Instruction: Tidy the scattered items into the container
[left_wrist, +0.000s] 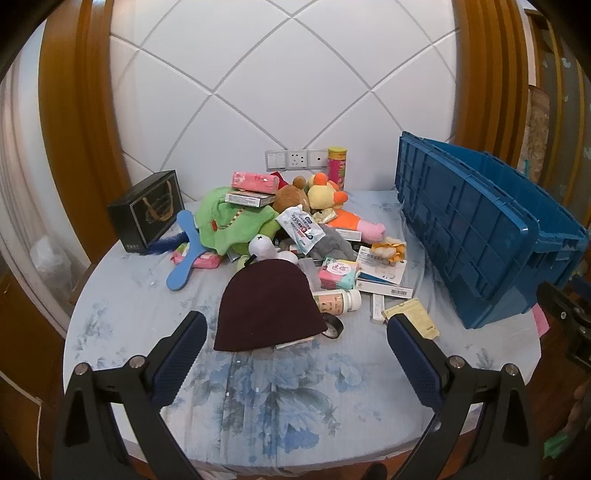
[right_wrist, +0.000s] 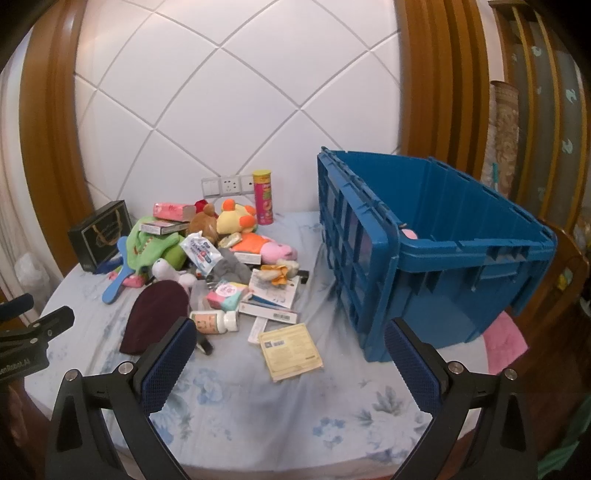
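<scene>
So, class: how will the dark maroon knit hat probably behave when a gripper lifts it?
The maroon knit hat lies flat and limp on the bedsheet, so it will probably droop. Being soft knit, it looks light and unbreakable. It overlaps the tape roll, which it might drag.

The crate (right_wrist: 461, 254) stands on the bed (right_wrist: 258, 406) to my right, and the heap of things lies left of it, nearer the wall. At the heap's near edge lies the hat (left_wrist: 266, 306), between my left fingers (left_wrist: 184, 354) as I look along them (not touching them). A bottle (right_wrist: 214, 321) lies on its side just right of the hat, and a flat packet (right_wrist: 291, 350) lies right of that, toward the crate. The soft toys (right_wrist: 236, 221) sit behind, in the middle of the heap. A tube (right_wrist: 264, 197) stands upright at the back by the wall sockets (right_wrist: 225, 184). A box (left_wrist: 147, 210) stands at the far left.
</scene>
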